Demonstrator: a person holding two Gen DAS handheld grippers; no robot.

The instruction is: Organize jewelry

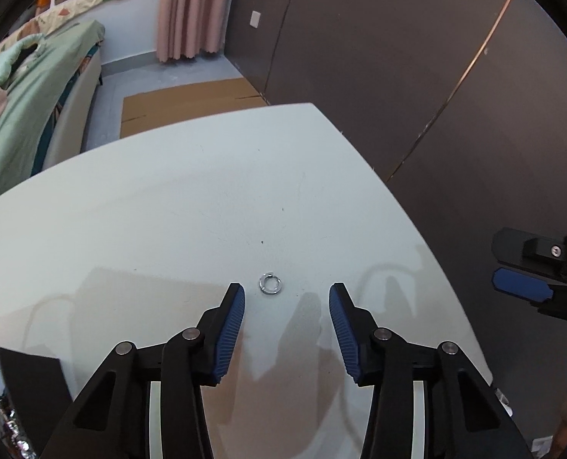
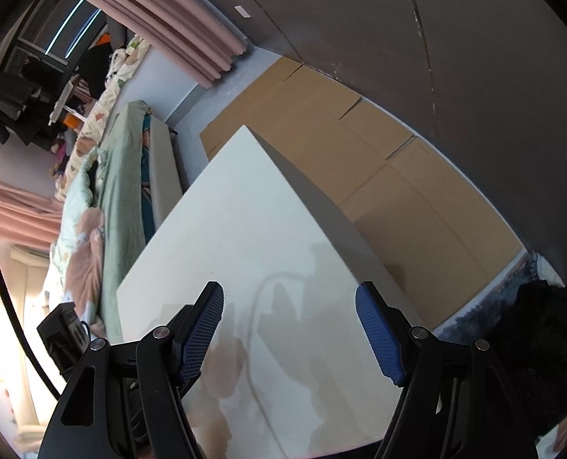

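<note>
Soft, fairly dim daylight falls on the white table (image 1: pixel 207 199), where faint overlapping shadows and a dull sheen show, while a bright overexposed glow washes the right-wrist view's lower left and fisheye curvature with black vignetting bends both pictures' edges.

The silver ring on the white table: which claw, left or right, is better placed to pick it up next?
Left. The ring lies just ahead of the open left claw, between its fingertips. The right claw faces bare table, no ring in its view.
</note>
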